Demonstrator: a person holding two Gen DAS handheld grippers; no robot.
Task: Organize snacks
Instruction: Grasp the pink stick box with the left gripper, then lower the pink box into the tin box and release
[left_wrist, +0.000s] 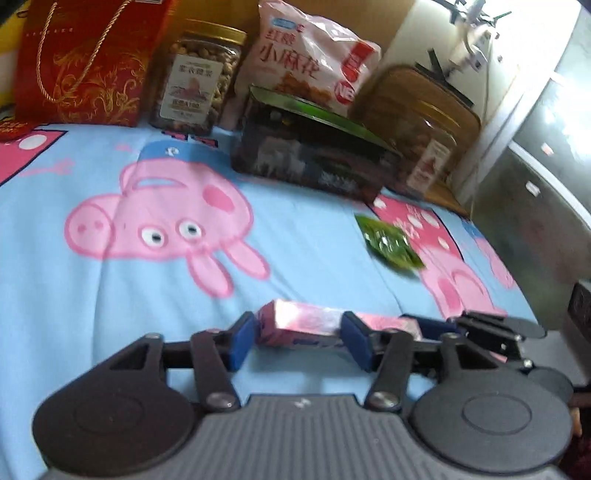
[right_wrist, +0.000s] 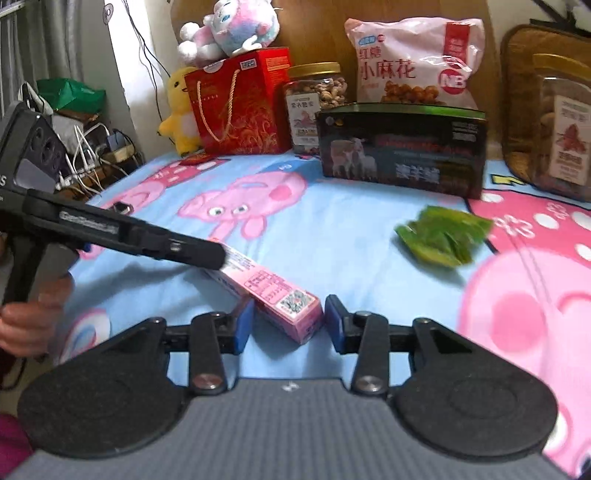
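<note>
A long pink snack box (left_wrist: 299, 326) lies on the blue cartoon blanket (left_wrist: 110, 295). My left gripper (left_wrist: 299, 339) has its blue pads on both sides of one end, shut on it. In the right wrist view the same pink box (right_wrist: 273, 291) runs from the left gripper (right_wrist: 218, 256) to my right gripper (right_wrist: 290, 325). The right jaws straddle the box's near end, with a gap at the right pad (right_wrist: 334, 319). A green snack packet (left_wrist: 389, 242) lies further right, and it shows in the right wrist view (right_wrist: 443, 236).
Along the back stand a red gift box (right_wrist: 240, 103), a nut jar (right_wrist: 316, 107), a pink snack bag (right_wrist: 413, 62), a dark box (right_wrist: 402, 151) and a large jar (right_wrist: 561, 125). Plush toys (right_wrist: 229, 26) and cables (right_wrist: 92, 147) sit at the left.
</note>
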